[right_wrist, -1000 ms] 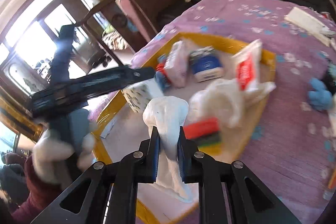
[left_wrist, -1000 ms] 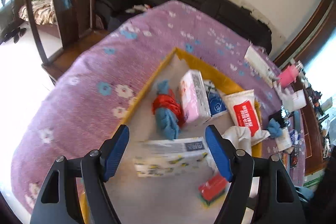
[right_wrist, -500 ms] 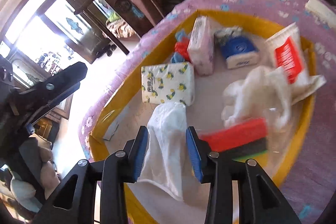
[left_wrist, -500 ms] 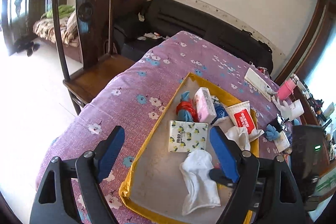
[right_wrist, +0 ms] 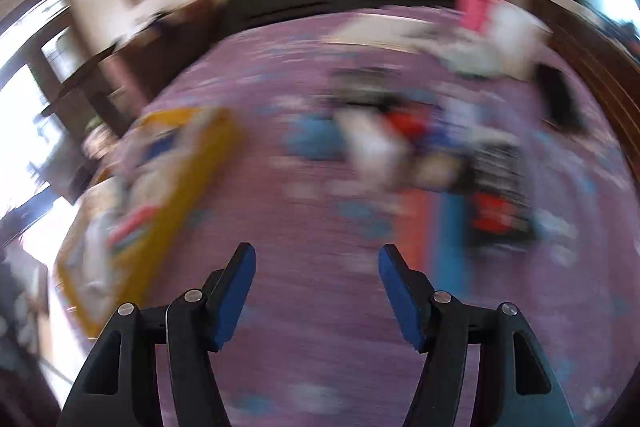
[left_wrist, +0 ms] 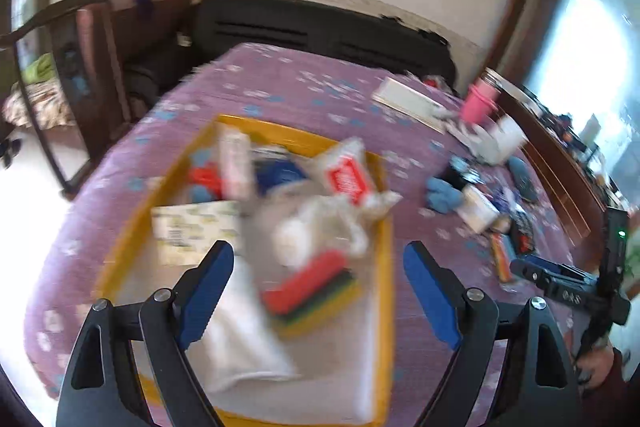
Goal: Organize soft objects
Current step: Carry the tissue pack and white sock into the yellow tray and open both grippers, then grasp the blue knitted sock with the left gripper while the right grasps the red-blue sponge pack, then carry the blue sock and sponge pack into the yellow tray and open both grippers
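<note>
Several soft items already sit in the tray (left_wrist: 385,267): white cloth (left_wrist: 240,331) at its 6 o'clock end, sponge (left_wrist: 312,291) just right of the cloth, crumpled white bag (left_wrist: 320,227) mid-tray, tissue packs (left_wrist: 192,231) at 9 and 12. Tray itself sits on the purple tablecloth (left_wrist: 280,83), left of centre.

Left gripper (left_wrist: 318,301) hovers over the tray's near end, jaws spread and just been opening, nothing between them. Right gripper (right_wrist: 316,297) is off to the tray's 3 o'clock side over bare cloth, jaws apart and just been opening, empty.

Left to do, my guess: blue soft thing (left_wrist: 442,195) at 3 o'clock of the tray, plus whatever is soft in the clutter (right_wrist: 440,155) beyond it.

Hard to read: the right wrist view is heavily motion-smeared, so the clutter can't be sorted into soft or hard. The tray's near rim is cut off behind the left fingers. Labels unreadable.
</note>
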